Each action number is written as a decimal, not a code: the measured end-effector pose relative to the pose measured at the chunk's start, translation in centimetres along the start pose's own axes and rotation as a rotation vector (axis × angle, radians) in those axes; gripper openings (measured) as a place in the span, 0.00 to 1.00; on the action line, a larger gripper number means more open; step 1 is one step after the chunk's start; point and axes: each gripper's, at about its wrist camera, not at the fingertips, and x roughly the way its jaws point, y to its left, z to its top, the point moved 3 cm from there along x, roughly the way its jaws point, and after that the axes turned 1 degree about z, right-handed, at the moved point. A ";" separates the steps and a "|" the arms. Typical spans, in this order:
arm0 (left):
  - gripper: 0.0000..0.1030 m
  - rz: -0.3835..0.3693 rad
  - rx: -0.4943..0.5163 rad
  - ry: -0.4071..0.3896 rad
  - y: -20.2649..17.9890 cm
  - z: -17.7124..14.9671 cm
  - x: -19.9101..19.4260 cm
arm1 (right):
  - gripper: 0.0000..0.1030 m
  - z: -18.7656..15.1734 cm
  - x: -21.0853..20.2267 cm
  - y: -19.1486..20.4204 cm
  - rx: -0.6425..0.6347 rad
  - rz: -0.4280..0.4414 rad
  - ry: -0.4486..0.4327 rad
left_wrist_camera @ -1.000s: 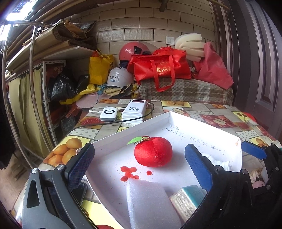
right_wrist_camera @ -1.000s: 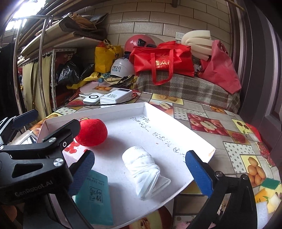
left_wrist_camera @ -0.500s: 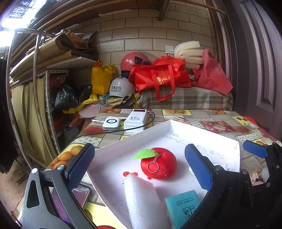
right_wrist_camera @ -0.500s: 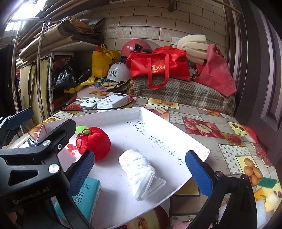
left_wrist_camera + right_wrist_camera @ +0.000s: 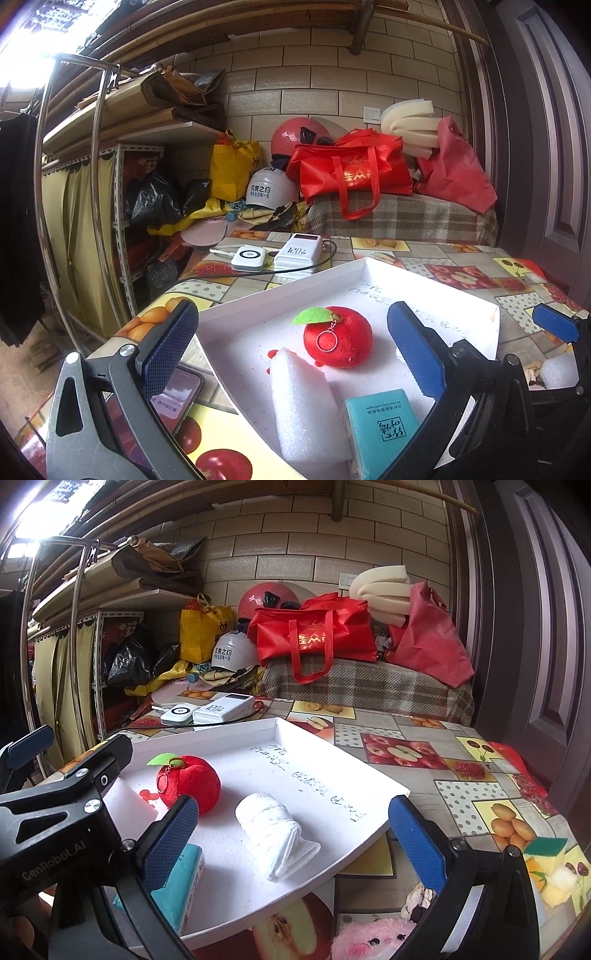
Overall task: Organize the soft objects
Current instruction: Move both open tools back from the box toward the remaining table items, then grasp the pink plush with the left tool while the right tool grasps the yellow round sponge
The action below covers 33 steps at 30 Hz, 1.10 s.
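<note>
Both sets of fingers gape wide, nothing held: the left gripper (image 5: 295,350) frames the plush apple (image 5: 338,341), the right gripper (image 5: 291,830) frames the rolled white cloth (image 5: 275,830), both lying in the white tray (image 5: 332,753). That apple looks light and squashy, so pinch across its round middle, not the keyring. Foam block (image 5: 301,406) and teal packet (image 5: 380,424) crowd just beside it; more soft toys wait off-tray.

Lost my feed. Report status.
Left gripper, right gripper: open, empty. Apple, towel, foam in tray. Nothing blocking.
</note>
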 end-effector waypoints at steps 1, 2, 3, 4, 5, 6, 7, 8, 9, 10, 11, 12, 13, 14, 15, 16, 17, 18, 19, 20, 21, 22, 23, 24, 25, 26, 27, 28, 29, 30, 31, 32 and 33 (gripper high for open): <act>1.00 0.003 0.003 0.001 -0.1 -0.1 -0.2 | 1.00 -0.1 -0.1 -0.2 0.004 0.004 0.005; 1.00 0.006 0.005 0.001 -0.3 -0.1 -0.3 | 1.00 -0.3 -0.3 -0.3 0.007 0.011 0.011; 1.00 0.008 0.008 0.000 -0.4 -0.2 -0.5 | 1.00 -0.5 -0.5 -0.5 0.011 0.019 0.016; 1.00 0.010 0.009 0.000 -0.5 -0.3 -0.7 | 1.00 -0.7 -0.8 -0.7 0.014 0.028 0.018; 1.00 0.011 0.010 0.001 -0.5 -0.3 -0.8 | 1.00 -0.9 -1.1 -0.9 0.017 0.036 0.018; 1.00 0.013 0.011 0.002 -0.6 -0.4 -1.0 | 1.00 -1.0 -1.5 -1.0 0.017 0.042 0.017; 1.00 0.013 0.010 0.004 -0.7 -0.4 -1.1 | 1.00 -1.2 -1.8 -1.2 0.016 0.047 0.016; 1.00 0.012 0.009 0.007 -0.8 -0.5 -1.2 | 1.00 -1.4 -2.2 -1.3 0.011 0.051 0.016; 1.00 0.008 0.009 0.010 -0.9 -0.6 -1.4 | 1.00 -1.6 -2.5 -1.4 0.002 0.056 0.019; 1.00 0.002 0.010 0.015 -1.0 -0.7 -1.6 | 1.00 -1.9 -2.8 -1.4 -0.011 0.061 0.025; 1.00 -0.004 0.013 0.019 -1.2 -0.8 -1.7 | 1.00 -2.1 -3.2 -1.5 -0.024 0.066 0.031; 1.00 -0.012 0.018 0.022 -1.5 -0.8 -1.8 | 1.00 -2.3 -3.6 -1.8 -0.034 0.069 0.032; 1.00 -0.023 0.025 0.024 -1.8 -0.9 -2.0 | 1.00 -2.5 -4.1 -2.0 -0.042 0.071 0.031; 1.00 -0.035 0.034 0.026 -2.3 -1.0 -2.3 | 1.00 -2.7 -4.6 -2.3 -0.050 0.068 0.028; 1.00 -0.050 0.043 0.028 -2.8 -1.1 -2.5 | 1.00 -3.0 -5.1 -2.8 -0.060 0.063 0.027; 1.00 -0.068 0.052 0.030 -3.4 -1.2 -2.8 | 1.00 -3.2 -5.6 -3.3 -0.067 0.058 0.025; 1.00 -0.091 0.061 0.032 -4.0 -1.3 -3.1 | 1.00 -3.5 -6.1 -4.0 -0.072 0.051 0.021; 1.00 -0.117 0.072 0.033 -4.8 -1.4 -3.5 | 1.00 -3.7 -6.6 -4.8 -0.075 0.041 0.018; 1.00 -0.147 0.089 0.036 -5.7 -1.5 -3.9 | 1.00 -4.0 -7.1 -5.8 -0.076 0.026 0.018; 1.00 -0.182 0.108 0.040 -6.7 -1.7 -4.2 | 1.00 -4.2 -7.5 -7.0 -0.075 0.005 0.021; 1.00 -0.220 0.130 0.047 -7.7 -1.9 -4.6 | 1.00 -4.5 -7.8 -8.3 -0.073 -0.019 0.027; 1.00 -0.265 0.154 0.056 -8.8 -2.1 -5.0 | 1.00 -4.7 -8.0 -9.8 -0.066 -0.042 0.034; 1.00 -0.310 0.177 0.066 -10.0 -2.3 -5.4 | 1.00 -4.9 -8.4 -11.5 -0.053 -0.063 0.040; 1.00 -0.354 0.197 0.081 -11.2 -2.5 -5.8 | 1.00 -5.2 -8.6 -13.3 -0.038 -0.082 0.050; 1.00 -0.397 0.213 0.100 -12.3 -2.8 -6.1 | 1.00 -5.6 -8.8 -15.3 -0.023 -0.102 0.066; 1.00 -0.444 0.223 0.125 -13.5 -3.1 -6.4 | 1.00 -6.0 -8.9 -17.2 -0.011 -0.122 0.086; 1.00 -0.488 0.233 0.149 -14.5 -3.4 -6.7 | 1.00 -6.5 -9.0 -19.1 0.004 -0.138 0.111; 1.00 -0.521 0.245 0.167 -15.5 -3.7 -7.0 | 1.00 -6.9 -9.1 -21.1 0.026 -0.150 0.137; 1.00 -0.537 0.262 0.175 -16.4 -3.9 -7.3 | 1.00 -7.3 -9.2 -23.0 0.053 -0.154 0.159; 1.00 -0.540 0.281 0.173 -17.1 -4.1 -7.7 | 1.00 -7.8 -9.4 -24.7 0.076 -0.158 0.176; 1.00 -0.531 0.303 0.162 -17.7 -4.2 -8.1 | 1.00 -8.1 -9.6 -26.2 0.094 -0.167 0.190; 1.00 -0.518 0.310 0.155 -17.9 -4.2 -8.3 | 1.00 -8.5 -9.9 -27.3 0.110 -0.164 0.204; 1.00 -0.501 0.299 0.153 -17.7 -4.2 -8.2 | 1.00 -8.8 -10.0 -28.2 0.123 -0.156 0.214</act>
